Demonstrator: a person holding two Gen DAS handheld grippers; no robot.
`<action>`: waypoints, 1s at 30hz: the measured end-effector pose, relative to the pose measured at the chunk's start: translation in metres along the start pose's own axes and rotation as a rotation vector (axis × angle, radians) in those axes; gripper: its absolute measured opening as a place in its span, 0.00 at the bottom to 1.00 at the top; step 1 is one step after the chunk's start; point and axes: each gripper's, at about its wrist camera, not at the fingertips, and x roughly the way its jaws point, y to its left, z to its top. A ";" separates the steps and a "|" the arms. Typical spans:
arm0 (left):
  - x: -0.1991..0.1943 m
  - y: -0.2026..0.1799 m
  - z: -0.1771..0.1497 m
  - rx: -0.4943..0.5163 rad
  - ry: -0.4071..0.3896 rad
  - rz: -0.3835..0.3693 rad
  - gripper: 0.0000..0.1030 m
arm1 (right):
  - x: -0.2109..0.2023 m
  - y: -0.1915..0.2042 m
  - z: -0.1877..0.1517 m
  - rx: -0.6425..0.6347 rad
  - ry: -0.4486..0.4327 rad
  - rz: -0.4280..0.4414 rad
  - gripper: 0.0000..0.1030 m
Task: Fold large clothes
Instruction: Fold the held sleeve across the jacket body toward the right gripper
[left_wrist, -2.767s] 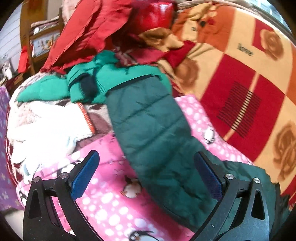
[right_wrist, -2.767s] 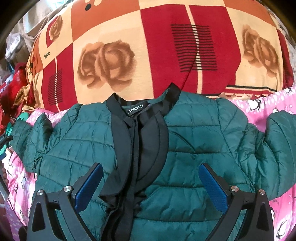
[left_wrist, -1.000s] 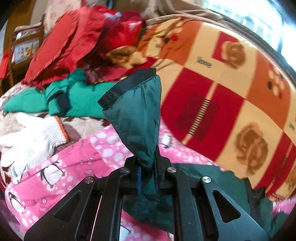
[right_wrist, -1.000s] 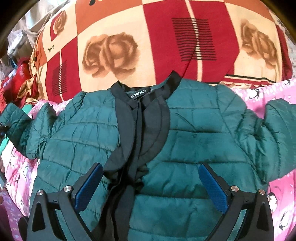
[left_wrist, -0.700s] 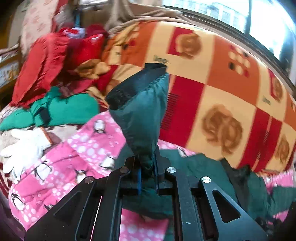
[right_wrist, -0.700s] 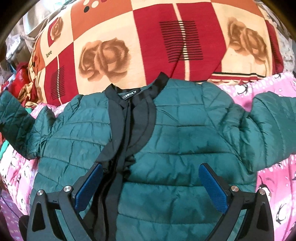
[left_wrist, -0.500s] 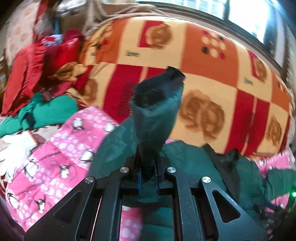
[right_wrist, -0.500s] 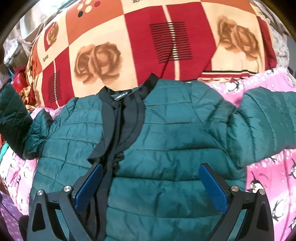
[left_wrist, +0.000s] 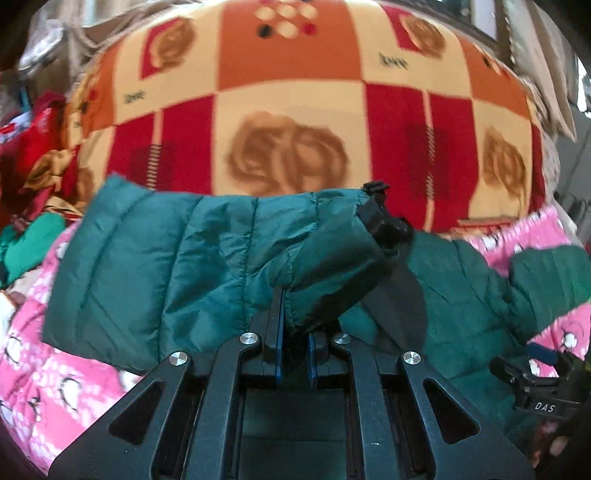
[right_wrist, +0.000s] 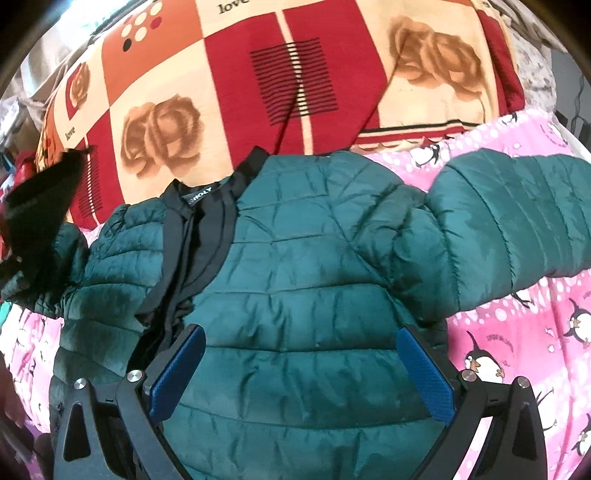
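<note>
A dark green quilted puffer jacket (right_wrist: 314, 280) with black collar and placket lies front-up on a pink penguin sheet (right_wrist: 524, 332). My left gripper (left_wrist: 293, 332) is shut on the jacket's left sleeve (left_wrist: 207, 266), holding it lifted and swung across over the jacket body; its black cuff (left_wrist: 384, 218) points right. That raised cuff also shows at the left edge of the right wrist view (right_wrist: 40, 199). My right gripper (right_wrist: 299, 373) is open and empty, hovering over the jacket's lower chest. The other sleeve (right_wrist: 517, 221) stretches out to the right.
A red, orange and cream rose-patterned blanket (right_wrist: 295, 74) is bunched behind the jacket. A pile of red and green clothes (left_wrist: 33, 192) lies at far left. The right gripper's body (left_wrist: 535, 380) shows at the lower right of the left wrist view.
My left gripper closed on the left sleeve, lifted it and swung it rightward over the jacket body. The right gripper stayed open and drifted slightly over the jacket.
</note>
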 end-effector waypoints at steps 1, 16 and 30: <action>0.004 -0.007 -0.002 0.007 0.008 -0.005 0.08 | 0.000 -0.003 0.000 0.003 0.000 -0.001 1.00; 0.070 -0.093 -0.038 0.051 0.169 -0.102 0.11 | 0.009 -0.051 -0.004 0.102 0.028 0.003 1.00; -0.017 -0.023 -0.017 0.017 0.123 -0.228 0.69 | -0.002 -0.026 0.012 0.147 0.021 0.126 1.00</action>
